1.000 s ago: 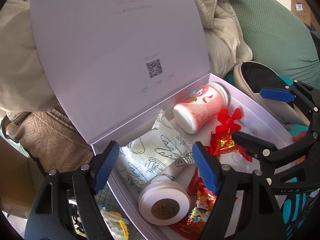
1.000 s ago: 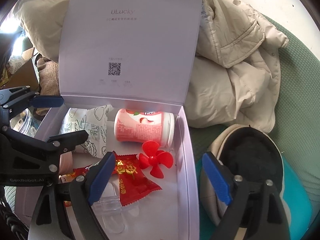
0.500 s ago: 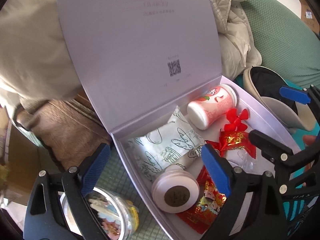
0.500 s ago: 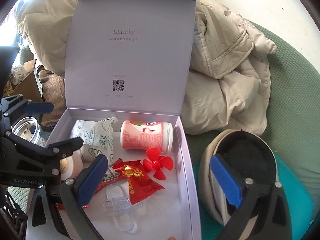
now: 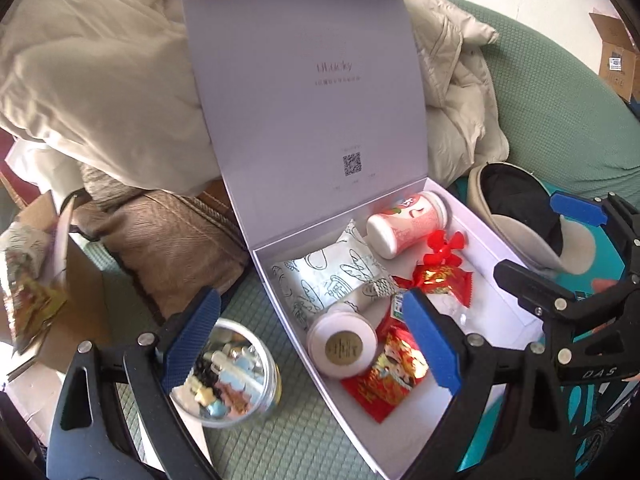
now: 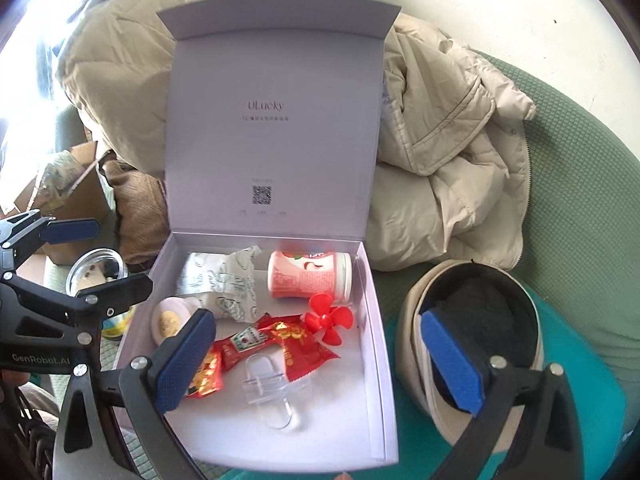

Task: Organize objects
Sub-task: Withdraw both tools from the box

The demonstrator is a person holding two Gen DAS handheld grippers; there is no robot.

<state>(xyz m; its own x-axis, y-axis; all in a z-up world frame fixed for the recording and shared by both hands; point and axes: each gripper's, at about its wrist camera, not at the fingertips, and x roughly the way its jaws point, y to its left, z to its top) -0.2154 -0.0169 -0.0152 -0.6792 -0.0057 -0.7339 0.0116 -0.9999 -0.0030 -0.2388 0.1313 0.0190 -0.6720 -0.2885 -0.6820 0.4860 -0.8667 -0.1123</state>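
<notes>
A white gift box (image 5: 506, 242) stands with its lid (image 6: 272, 120) upright. Inside lie a pink cup (image 5: 408, 224) on its side, a printed white packet (image 5: 332, 276), a white jar with a gold label (image 5: 344, 346), a red propeller (image 6: 330, 318), red snack packets (image 6: 296, 344) and a clear plastic piece (image 6: 272, 384). My left gripper (image 5: 312, 340) hangs open above the box's left wall, holding nothing. Over the box's right wall my right gripper (image 6: 318, 356) is also open and empty.
A round glass jar (image 5: 228, 376) of small items sits on the green cover left of the box. A beige shoe with black lining (image 6: 480, 320) lies to the right. A beige jacket (image 6: 448, 160) is piled behind, and a cardboard box (image 5: 60, 280) stands at far left.
Both grippers have risen and pulled back from the box, and their jaws have spread wider. The glass jar and the whole lid have come into view.
</notes>
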